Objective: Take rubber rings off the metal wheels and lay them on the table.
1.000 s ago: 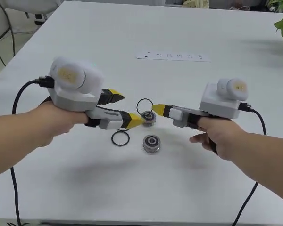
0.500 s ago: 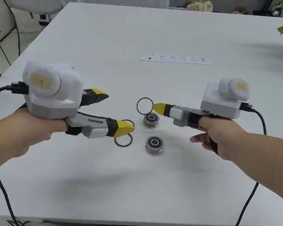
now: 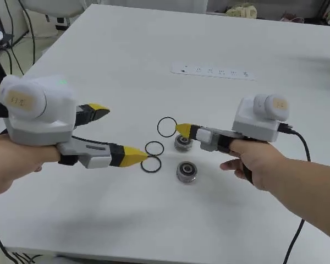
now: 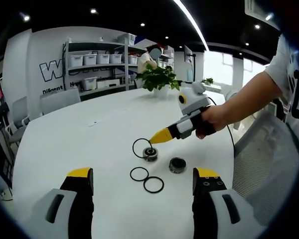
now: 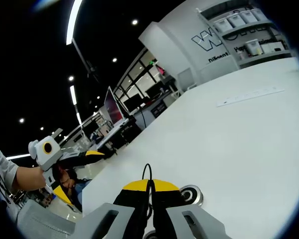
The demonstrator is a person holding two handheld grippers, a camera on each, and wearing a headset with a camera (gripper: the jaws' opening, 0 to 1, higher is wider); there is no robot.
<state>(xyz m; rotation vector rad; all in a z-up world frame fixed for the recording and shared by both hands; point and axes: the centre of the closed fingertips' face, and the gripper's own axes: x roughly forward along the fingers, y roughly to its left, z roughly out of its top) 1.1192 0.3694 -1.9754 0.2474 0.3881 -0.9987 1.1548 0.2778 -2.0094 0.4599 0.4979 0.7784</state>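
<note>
One rubber ring (image 3: 158, 127) is noted at the tip of the right gripper (image 3: 181, 130), pinched at its edge between yellow jaws that are pressed together. In the right gripper view it is seen as a thin black line rising from between the closed jaws. Whether its far edge rests on the table (image 3: 126, 66) cannot be told.

A second ring (image 3: 146, 148) and a third ring (image 3: 141, 164) are laid flat on the table, just beside each other and free of both grippers.

Two wheels are recorded.
- A metal wheel (image 3: 183, 142) is found just below the right gripper's tip, close to the pinched ring.
- A second wheel (image 3: 187, 171) is set a little nearer the person, to the right of the two loose rings.
- Whether either wheel carries a ring cannot be made out.

The left gripper (image 3: 126, 133) is held left of the loose rings with its jaws spread wide and nothing between them. Its lower tip is seen just beside the third ring. In the left gripper view both loose rings are framed between the parted jaws.

A white power strip (image 3: 212, 71) is noted further back on the table, well apart from the work.
</note>
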